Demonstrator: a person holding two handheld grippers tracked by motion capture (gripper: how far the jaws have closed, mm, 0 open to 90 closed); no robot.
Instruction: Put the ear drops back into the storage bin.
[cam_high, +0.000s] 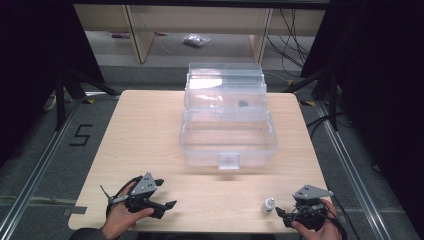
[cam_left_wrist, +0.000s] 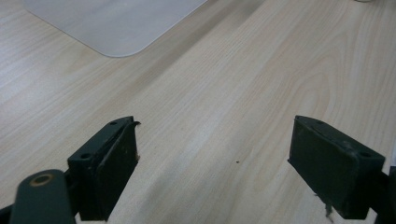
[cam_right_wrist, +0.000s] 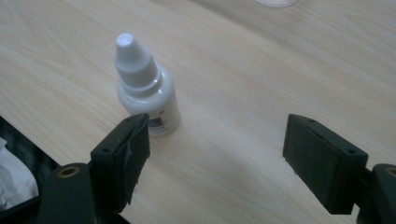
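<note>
White small dropper bottle (cam_right_wrist: 146, 88) stands upright on the wooden table (cam_high: 150, 130), just ahead of the right gripper (cam_right_wrist: 217, 154), close to one jaw. Both grippers, also the left gripper (cam_left_wrist: 215, 158), have jaws wide apart, empty. A careless approach could knock the bottle over.

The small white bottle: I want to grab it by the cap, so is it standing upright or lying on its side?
Upright. The small white bottle stands on its base on the table, cap pointing up.
</note>
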